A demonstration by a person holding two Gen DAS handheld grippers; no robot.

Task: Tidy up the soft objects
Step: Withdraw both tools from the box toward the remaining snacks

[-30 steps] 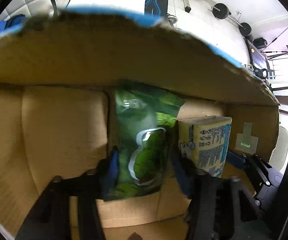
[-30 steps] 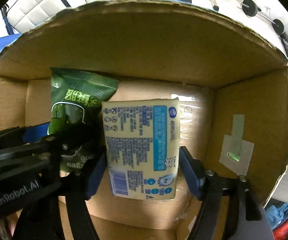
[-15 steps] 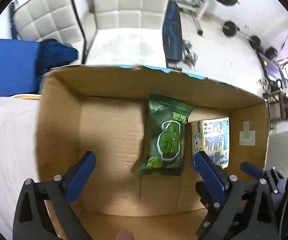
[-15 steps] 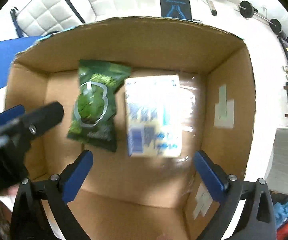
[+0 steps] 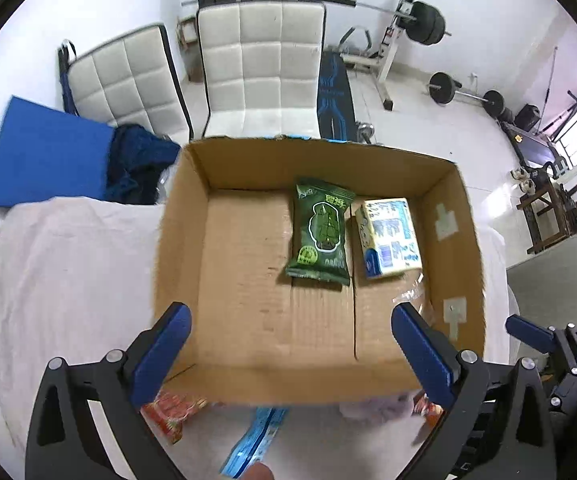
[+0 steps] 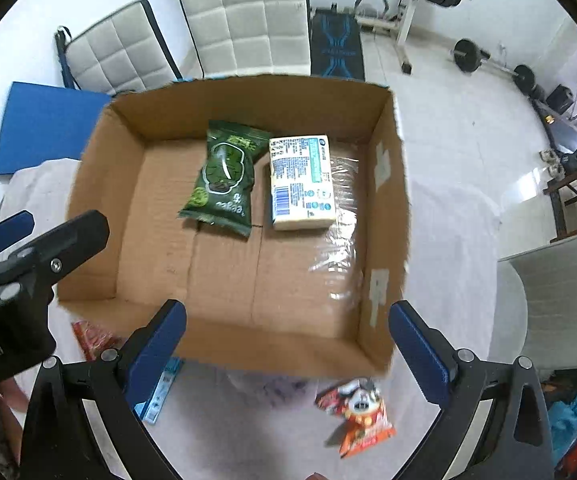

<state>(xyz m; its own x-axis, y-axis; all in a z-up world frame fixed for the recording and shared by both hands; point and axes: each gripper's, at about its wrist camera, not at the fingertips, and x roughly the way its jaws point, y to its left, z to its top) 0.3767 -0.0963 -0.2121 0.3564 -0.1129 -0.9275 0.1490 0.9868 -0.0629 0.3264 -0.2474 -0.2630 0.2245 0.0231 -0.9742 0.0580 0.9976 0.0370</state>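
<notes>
Cardboard box [image 5: 452, 240] now holds the green snack bag [image 5: 322, 230] and yellow pack [image 5: 390, 238] side by side toward its far right corner, both just released as the left gripper [image 5: 292, 350] and right gripper [image 6: 288, 340] lifted away wide open, leaving packets on the cloth outside still to fetch.

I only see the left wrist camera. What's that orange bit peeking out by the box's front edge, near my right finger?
Observer: A red and orange snack packet with a cartoon face. It lies on the white cloth in front of the cardboard box.
Operator: Does the yellow pack have a barcode?
Observer: Yes. The right wrist view shows one at the near left corner of the yellow pack.
Operator: What does my gripper look like from there?
Observer: The left gripper is at the box's left side, open, with nothing between its fingers.
</notes>
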